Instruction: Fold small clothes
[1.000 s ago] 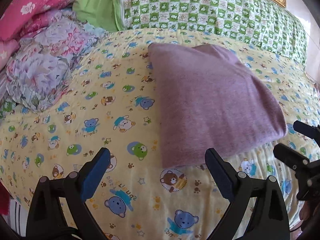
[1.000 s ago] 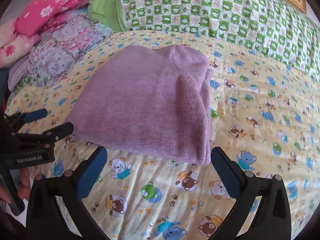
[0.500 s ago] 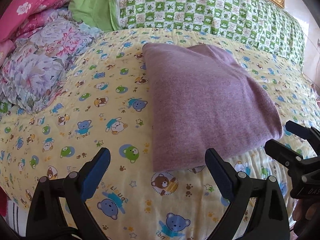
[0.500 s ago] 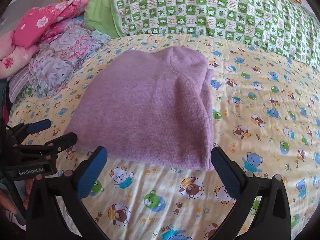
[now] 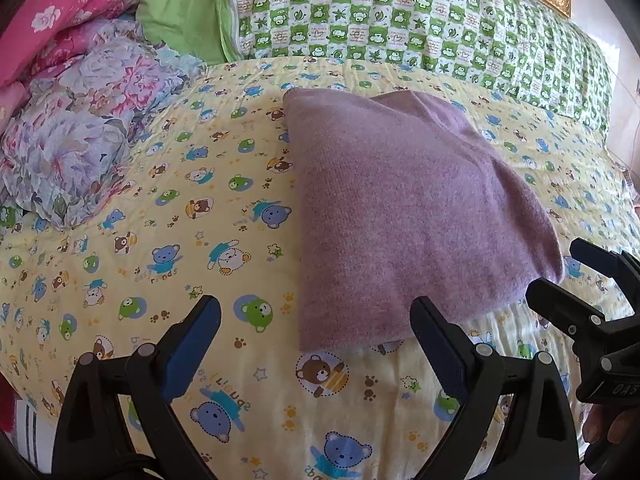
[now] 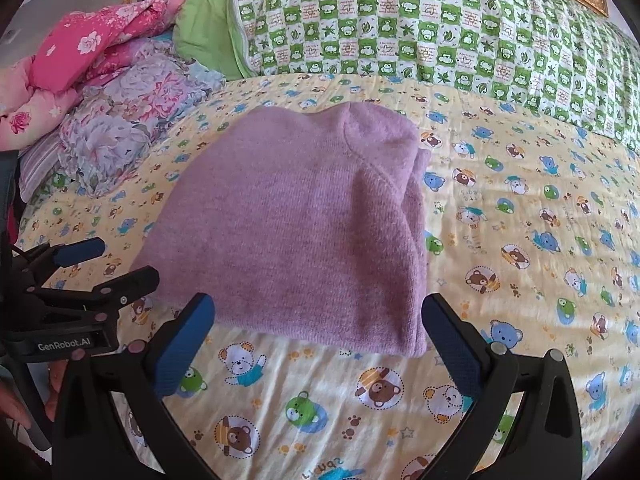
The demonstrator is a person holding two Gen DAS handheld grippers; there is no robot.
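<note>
Purple garment (image 6: 296, 224): folded, flat on the bed (image 6: 520, 240).
Left hand-held gripper (image 5: 316, 344): jaws apart, empty.
Right hand-held gripper (image 6: 320, 340): jaws apart, empty.

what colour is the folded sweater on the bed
The folded sweater is a plain lilac purple knit, clearest in the right wrist view.

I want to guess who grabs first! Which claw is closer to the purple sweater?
Right, slightly. The right gripper straddles the purple sweater's near edge; the left gripper sits at its near left corner, mostly beside it.
</note>
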